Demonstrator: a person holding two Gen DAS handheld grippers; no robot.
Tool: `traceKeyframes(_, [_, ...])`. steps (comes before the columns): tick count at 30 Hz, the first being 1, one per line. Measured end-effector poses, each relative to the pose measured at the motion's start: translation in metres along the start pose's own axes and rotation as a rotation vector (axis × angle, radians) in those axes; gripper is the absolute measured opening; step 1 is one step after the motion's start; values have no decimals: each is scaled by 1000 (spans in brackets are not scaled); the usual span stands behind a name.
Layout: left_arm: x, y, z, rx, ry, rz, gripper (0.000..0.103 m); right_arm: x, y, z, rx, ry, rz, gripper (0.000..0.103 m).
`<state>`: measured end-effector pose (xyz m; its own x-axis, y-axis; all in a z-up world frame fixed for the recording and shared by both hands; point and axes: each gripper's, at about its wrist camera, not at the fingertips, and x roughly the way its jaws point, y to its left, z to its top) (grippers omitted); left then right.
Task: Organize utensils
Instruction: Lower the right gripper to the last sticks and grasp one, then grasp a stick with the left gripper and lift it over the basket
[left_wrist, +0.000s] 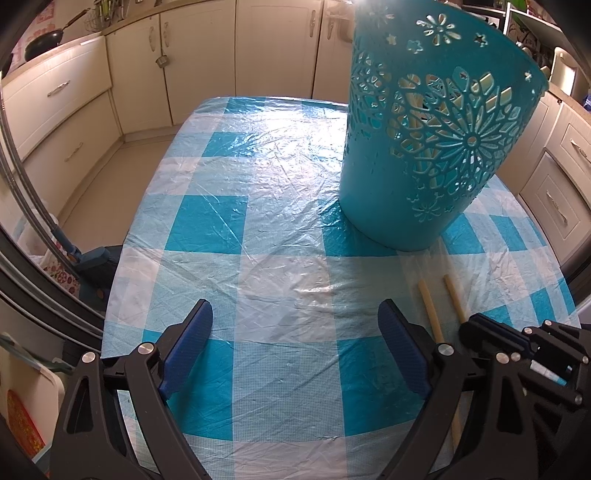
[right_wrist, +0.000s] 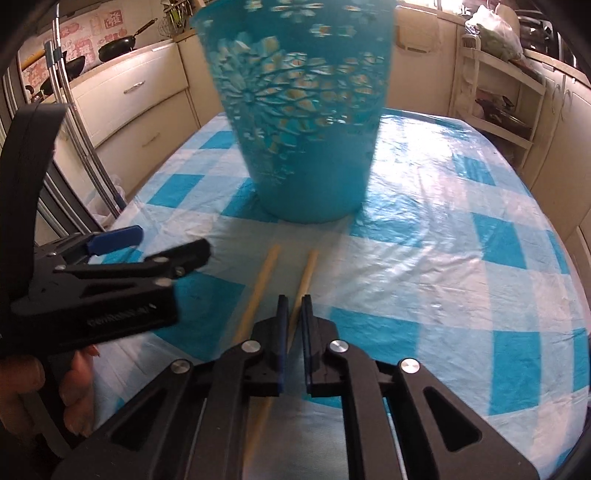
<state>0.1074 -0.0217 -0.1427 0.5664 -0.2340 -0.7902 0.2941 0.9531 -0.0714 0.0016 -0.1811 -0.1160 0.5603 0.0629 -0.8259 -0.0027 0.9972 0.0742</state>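
The right gripper (right_wrist: 293, 306) pointed down at the bench (right_wrist: 461, 229), its blue pads drawn nearly together on the right-hand one of two wooden chopsticks (right_wrist: 304, 275). That stick ran up from between the pads toward the teal basket (right_wrist: 306, 147); the pads looked clamped on it, with only a narrow slot left between them. The other chopstick (right_wrist: 258, 284) lay just to its left on the checked blue and white cloth, roughly parallel and not touching the gripper.

The left gripper (left_wrist: 295, 332) hung over the bench with its jaws spread wide and nothing between them, only the plastic-covered cloth (left_wrist: 258, 206) showing in the gap. In the right wrist view it sat at the left edge, a hand (right_wrist: 44, 398) wrapped round its handle.

The basket stood upright on the bench beyond the chopstick tips, near but apart from them. Through its cut-out flower pattern, pale sticks (left_wrist: 417, 122) could be seen standing inside it. In the left wrist view the two loose chopsticks (left_wrist: 430, 310) lay in front of the basket, the right gripper (left_wrist: 480, 332) over their near ends
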Motion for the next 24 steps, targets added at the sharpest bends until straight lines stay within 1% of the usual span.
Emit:
traceKeyframes(3, [-6,-6,-2,31,-17,-6,87,-8,-20,-6,21,2,-11,7])
traceKeyframes(5, [-9,-14,-3,49,2,-37,87,-14,-32,-11,34,-1,-13,7])
traceKeyframes(6, [-12,-23,-6,62,16,-69,87,-16,-37,-14,42,-3,-13,7])
traceKeyframes(8, [-15,-36,-7,82,25,-89,87,-19,-47,-17,68,-13,-9,7])
traceKeyframes(11, [-16,-58,-5,117,34,-85,87,-20,-55,-18,108,-21,3,7])
traceKeyframes(13, [-13,-68,-2,122,48,-61,83,-21,-58,-17,121,-22,17,7])
traceKeyframes(15, [-7,-72,0,117,76,-47,65,-21,-60,-19,126,-26,28,7])
traceKeyframes(16, [-3,-75,0,114,89,-43,61,-22,-62,-19,132,-29,36,7])
traceKeyframes(17, [-1,-75,0,113,99,-39,50,-22,-63,-20,138,-30,41,7])
traceKeyframes(19, [0,-80,-2,131,101,-16,39,-22,-67,-20,153,-33,51,7])
traceKeyframes(20, [0,-82,-3,142,99,-13,31,-22,-69,-20,159,-35,57,7])
traceKeyframes(21, [1,-84,-2,147,100,-20,21,-22,-69,-21,162,-35,62,7])
traceKeyframes(23, [0,-86,-2,152,107,-34,9,-22,-69,-20,161,-37,64,8])
traceKeyframes(24, [0,-88,-2,158,110,-39,7,-21,-70,-19,161,-38,67,10])
